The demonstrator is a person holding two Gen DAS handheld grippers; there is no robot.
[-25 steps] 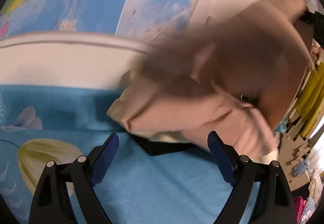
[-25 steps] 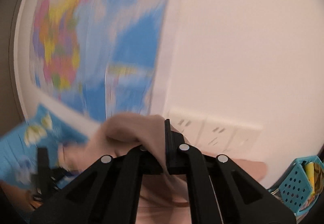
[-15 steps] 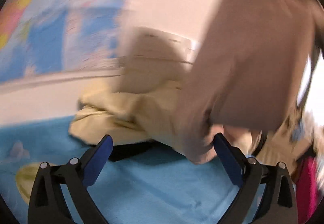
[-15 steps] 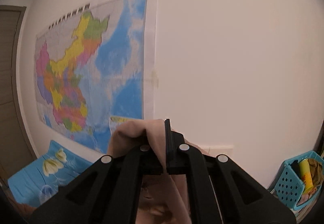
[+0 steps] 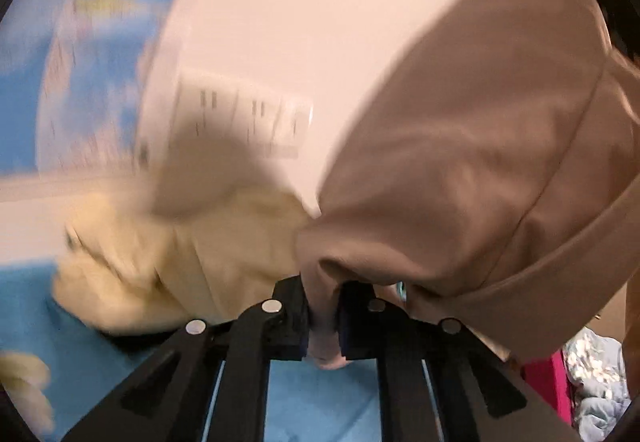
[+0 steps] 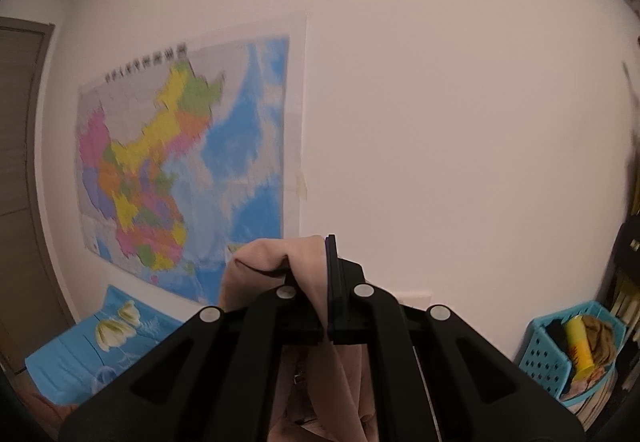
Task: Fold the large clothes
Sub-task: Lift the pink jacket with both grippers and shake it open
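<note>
Your left gripper point(image 5: 323, 316) pinches a fold of the tan-brown fabric garment point(image 5: 472, 170), which hangs raised over the blue floral bedsheet point(image 5: 320, 402). Your right gripper point(image 6: 325, 294) clamps the same cloth; its lower part is hidden. The cream garment point(image 5: 168, 262) behind is blurred.

Wall map point(image 6: 184, 178) title illegible

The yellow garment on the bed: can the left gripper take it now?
Probably not: the left gripper has its jaws shut on the tan garment, so the yellow garment beside it stays out of reach.
</note>
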